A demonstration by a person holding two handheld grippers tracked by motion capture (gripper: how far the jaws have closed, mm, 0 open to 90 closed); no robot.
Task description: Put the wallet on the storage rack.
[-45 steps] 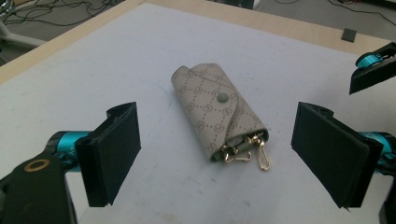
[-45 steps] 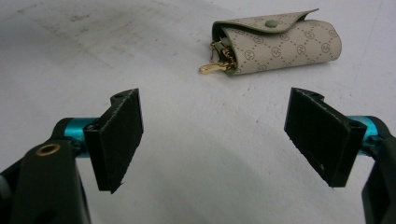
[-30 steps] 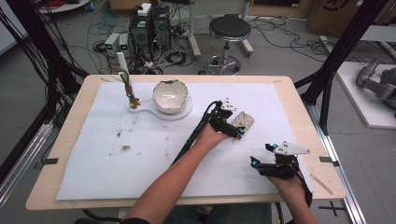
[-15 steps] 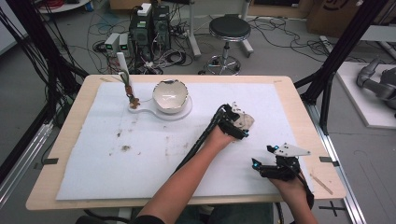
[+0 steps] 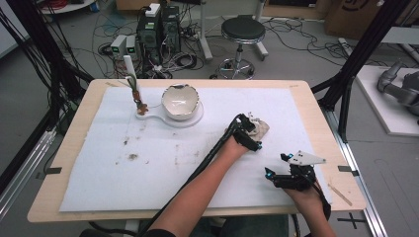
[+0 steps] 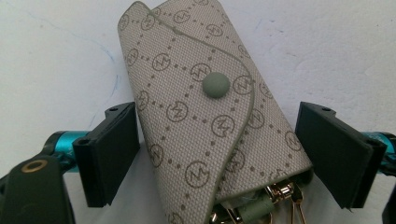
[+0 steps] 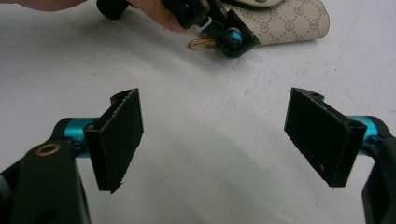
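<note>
The left hand-held gripper (image 5: 251, 129) has its two black jaws spread wide to either side of a beige monogrammed key pouch (image 6: 205, 112), which lies flat on the white sheet covering the surface (image 5: 148, 163). In the left gripper view the pouch sits between the jaws, nearer the left one, with a clear gap on the right and only a sliver, if any, on the left; neither jaw appears to press it. The pouch's flap is closed by a round grey-green snap (image 6: 216, 85), and the gold key hooks (image 6: 280, 198) poke out of the open end that faces back toward the gripper. The pouch lies slightly askew to the jaws, so a straight close would likely pinch it across its width below the snap, which seems the reason for straddling it this way: the long sides give flat, firm faces to squeeze.

The right hand-held gripper (image 5: 291, 173) rests low near the person's edge of the surface, well apart from the pouch, with its jaws also fully spread and nothing between them. From its own view the pouch (image 7: 285, 21) and the other gripper lie ahead and a little to the right. It looks to be waiting, perhaps to take the flap or the hooks once the pouch is lifted.

Far to the left of both grippers stand a white bowl (image 5: 181, 101) on a plate (image 5: 190, 121), untouched.
</note>
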